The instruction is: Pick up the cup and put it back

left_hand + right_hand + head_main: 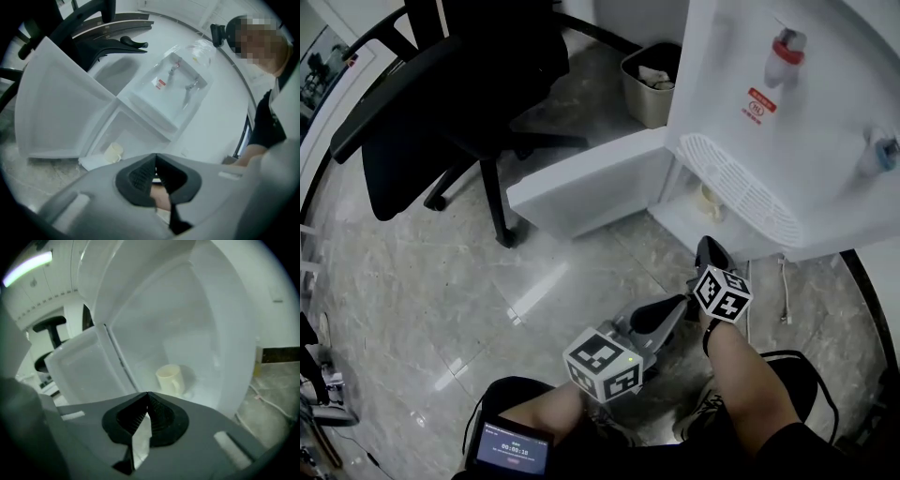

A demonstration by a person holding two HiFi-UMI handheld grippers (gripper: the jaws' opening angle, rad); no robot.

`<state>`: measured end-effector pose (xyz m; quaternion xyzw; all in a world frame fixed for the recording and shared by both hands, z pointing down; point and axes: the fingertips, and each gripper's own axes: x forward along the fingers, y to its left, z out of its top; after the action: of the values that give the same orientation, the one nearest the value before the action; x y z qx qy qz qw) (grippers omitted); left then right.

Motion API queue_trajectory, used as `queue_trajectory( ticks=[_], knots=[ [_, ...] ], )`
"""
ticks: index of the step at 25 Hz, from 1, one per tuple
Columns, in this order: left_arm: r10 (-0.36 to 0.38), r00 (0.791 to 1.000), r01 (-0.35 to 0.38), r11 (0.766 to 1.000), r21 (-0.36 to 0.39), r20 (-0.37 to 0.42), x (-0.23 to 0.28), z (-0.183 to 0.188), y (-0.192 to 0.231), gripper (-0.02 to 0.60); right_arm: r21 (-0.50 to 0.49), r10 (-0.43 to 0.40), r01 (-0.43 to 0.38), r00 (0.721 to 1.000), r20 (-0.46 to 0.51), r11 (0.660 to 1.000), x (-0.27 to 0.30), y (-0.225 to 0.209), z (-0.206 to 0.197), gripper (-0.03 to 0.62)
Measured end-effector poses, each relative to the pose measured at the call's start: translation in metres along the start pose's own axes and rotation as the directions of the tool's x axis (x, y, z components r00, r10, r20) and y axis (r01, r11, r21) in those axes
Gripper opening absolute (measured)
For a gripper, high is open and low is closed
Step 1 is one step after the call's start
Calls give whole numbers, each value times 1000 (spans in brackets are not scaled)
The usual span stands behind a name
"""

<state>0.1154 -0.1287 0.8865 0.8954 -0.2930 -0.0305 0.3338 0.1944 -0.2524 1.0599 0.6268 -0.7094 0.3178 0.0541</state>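
cream cup (710,201) upright on cabinet shelf (682,223)

In the head view the right gripper (709,247) points toward 12 o'clock, jaws pressed together on nothing, with its bare forearm (742,361) trailing toward 5 o'clock. The left gripper (678,303) sits just beside it, aimed toward 2 o'clock, jaws likewise closed and empty.

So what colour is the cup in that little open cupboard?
Cream, a pale off-white. The cup shows best in the right gripper view.
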Motion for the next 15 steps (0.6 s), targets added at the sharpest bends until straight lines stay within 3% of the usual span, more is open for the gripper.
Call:
queue_trajectory(
  ticks=[2,5,9,11,15],
  knots=[
    [5,1000,-5,1000,3,10,0,4,-1,6,-14,234,-235,970,-60,972,-3,48,2,8],
    [40,999,-39,999,-36,30,-6,10,-8,6,-69,474,-488,867,-152,870,-33,112,17,8],
    [27,998,-23,998,-65,59,-19,33,-60,6,22,582,-591,786,-207,806,-94,157,60,8],
    [28,997,-15,986,-166,75,-36,45,-98,6,99,616,-616,739,-273,782,-137,176,73,8],
    [50,994,-4,912,-411,101,-76,81,-179,6,216,641,-606,688,-340,765,-226,206,110,9]
  ],
)
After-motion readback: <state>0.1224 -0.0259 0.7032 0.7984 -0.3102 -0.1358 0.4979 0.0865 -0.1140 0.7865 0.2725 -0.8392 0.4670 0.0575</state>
